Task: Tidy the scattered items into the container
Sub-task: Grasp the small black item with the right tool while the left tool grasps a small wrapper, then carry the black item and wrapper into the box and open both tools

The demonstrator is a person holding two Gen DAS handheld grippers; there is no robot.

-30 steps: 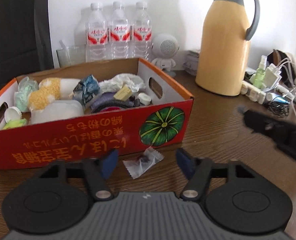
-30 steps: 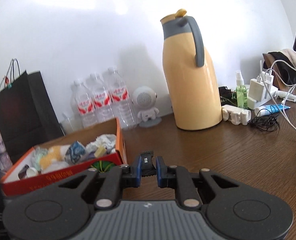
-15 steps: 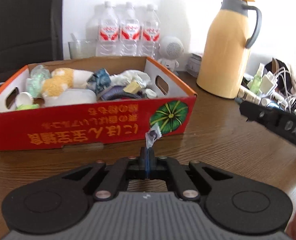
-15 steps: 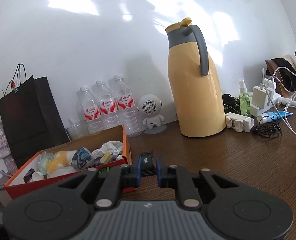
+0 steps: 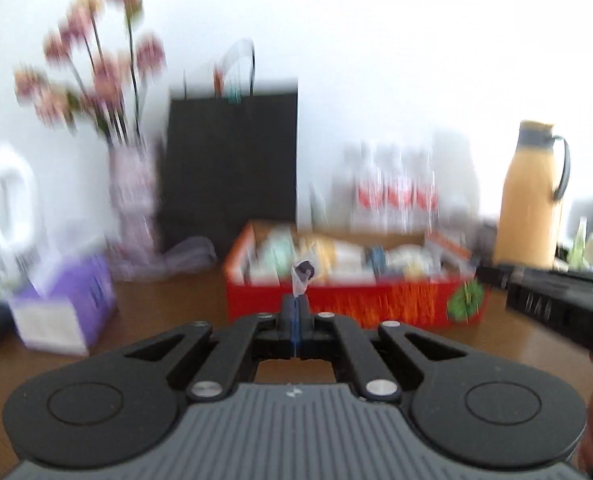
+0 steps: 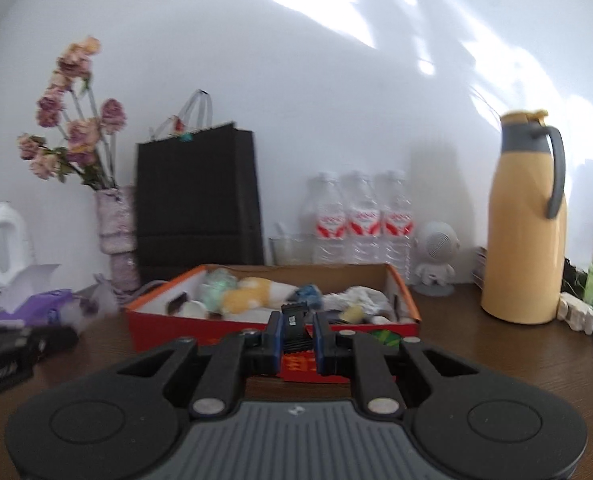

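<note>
Wrapper (image 5: 301, 276): the small clear candy wrapper is pinched in the closed jaws of the left gripper (image 5: 295, 312) and sticks up from the tips. One second ago it lay on the table in front of the red box (image 5: 336, 300) with these jaws standing open around it; half a second ago they had shut on it. The left wrist view now sits farther back from the box and is smeared (fast swing, detail poor). The wrapper is off the table, on the near side of the box, not yet over its rim.

Right gripper (image 6: 295, 326): jaws nearly together, clamped on a small black clip (image 6: 293, 320), as in both earlier frames. It now faces the box (image 6: 156, 320) head-on, near its front wall.

Judgement: both pickups done; carry over the rim and release remain.
</note>
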